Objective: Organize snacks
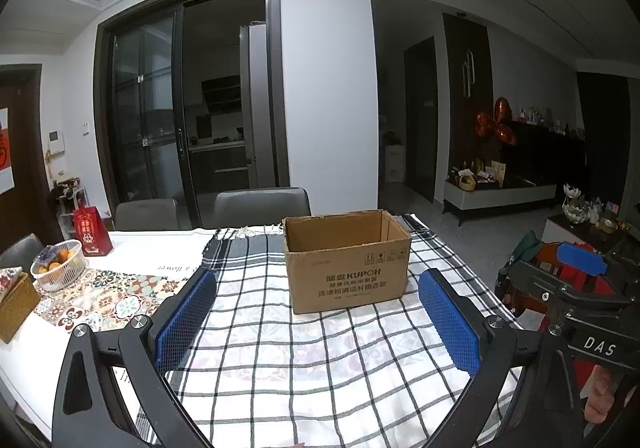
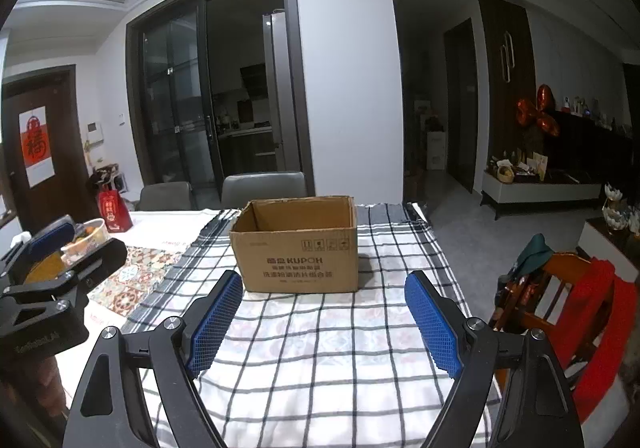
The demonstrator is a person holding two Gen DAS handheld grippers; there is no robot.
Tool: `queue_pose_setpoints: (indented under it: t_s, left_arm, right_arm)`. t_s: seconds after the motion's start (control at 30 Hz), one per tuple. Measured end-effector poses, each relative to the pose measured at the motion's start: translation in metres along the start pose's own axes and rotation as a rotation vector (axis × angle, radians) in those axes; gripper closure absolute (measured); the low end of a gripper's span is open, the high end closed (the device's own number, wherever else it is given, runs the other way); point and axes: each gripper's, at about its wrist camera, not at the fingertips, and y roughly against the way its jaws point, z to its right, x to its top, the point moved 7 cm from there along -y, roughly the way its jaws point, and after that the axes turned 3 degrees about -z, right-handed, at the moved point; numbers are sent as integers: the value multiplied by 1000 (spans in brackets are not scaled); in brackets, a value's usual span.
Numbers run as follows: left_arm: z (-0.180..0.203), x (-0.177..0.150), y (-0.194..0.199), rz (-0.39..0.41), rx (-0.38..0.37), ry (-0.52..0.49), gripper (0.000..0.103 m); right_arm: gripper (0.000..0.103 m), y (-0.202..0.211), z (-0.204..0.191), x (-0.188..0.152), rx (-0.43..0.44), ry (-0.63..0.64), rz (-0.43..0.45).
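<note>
An open box is seen at 12 o'clock on the checked cloth, and its visible inside looks empty. No snacks are seen on the cloth, so the task is judged as barely begun. The left gripper and the right gripper are held wide open, with nothing between the pads.
</note>
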Motion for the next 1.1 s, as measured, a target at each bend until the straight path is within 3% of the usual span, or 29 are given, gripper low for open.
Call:
queue_pose_setpoints:
  t_s: [1.1]
  left_arm:
    - [-8,-8,1,-4,34,16,0]
  right_arm:
    - [19,3,7,1,-13,4,-11]
